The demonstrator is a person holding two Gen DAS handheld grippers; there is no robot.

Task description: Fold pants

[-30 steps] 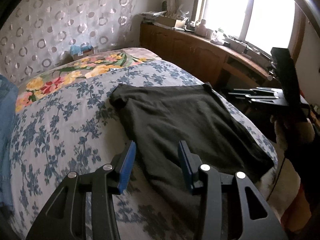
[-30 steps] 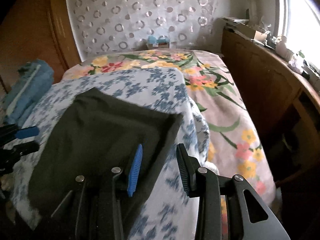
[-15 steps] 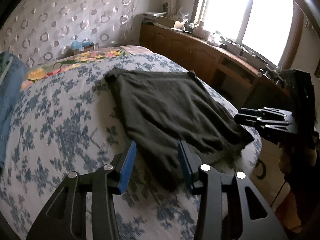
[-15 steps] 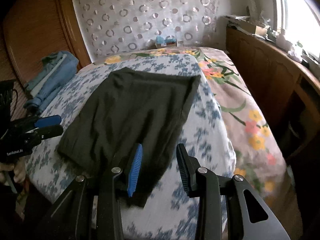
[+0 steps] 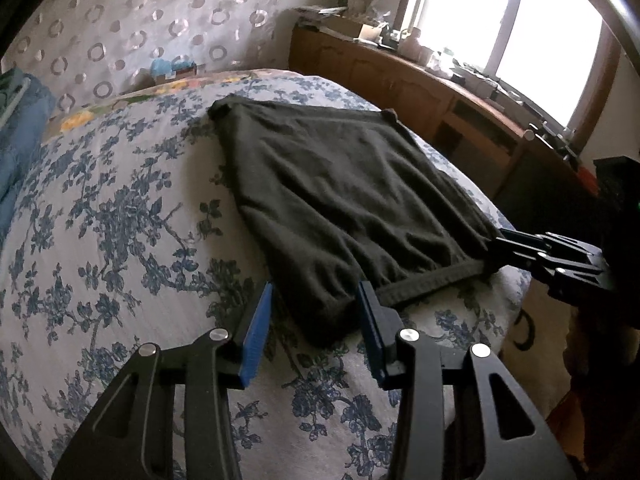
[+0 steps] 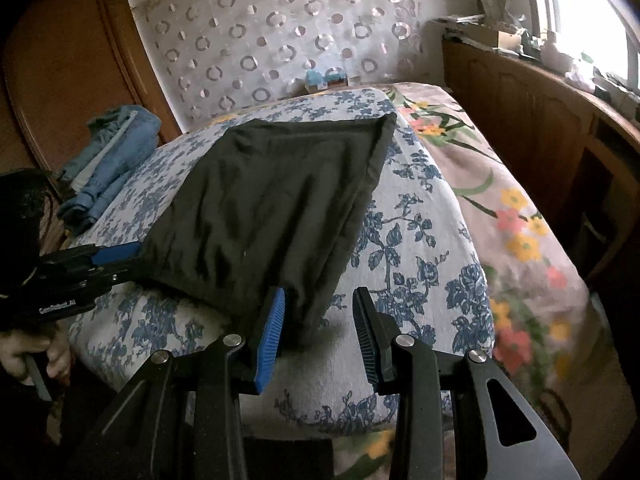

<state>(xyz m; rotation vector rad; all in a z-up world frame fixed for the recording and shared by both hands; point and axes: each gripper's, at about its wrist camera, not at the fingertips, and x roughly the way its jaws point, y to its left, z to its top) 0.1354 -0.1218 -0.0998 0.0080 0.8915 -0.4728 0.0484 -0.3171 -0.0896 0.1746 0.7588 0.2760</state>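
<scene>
Dark folded pants point(image 5: 344, 196) lie flat on the blue-flowered bedspread point(image 5: 120, 240), also in the right wrist view point(image 6: 272, 200). My left gripper point(image 5: 316, 336) is open, its jaws on either side of the near left corner of the pants. My right gripper point(image 6: 320, 336) is open, with the near right corner of the pants between its jaws. The right gripper also shows at the right of the left wrist view point(image 5: 496, 252), at the pants' other near corner. The left gripper shows at the left of the right wrist view point(image 6: 132, 256).
A wooden cabinet point(image 5: 420, 92) with clutter runs under the window on the right. Blue jeans point(image 6: 108, 164) are piled at the bed's left side. A patterned headboard point(image 6: 280, 40) stands at the far end. A yellow-flowered sheet point(image 6: 512, 216) hangs over the bed's right edge.
Both grippers have come down and in toward the near edge of the pants; each open gripper now straddles a near corner. The pants have not moved.
</scene>
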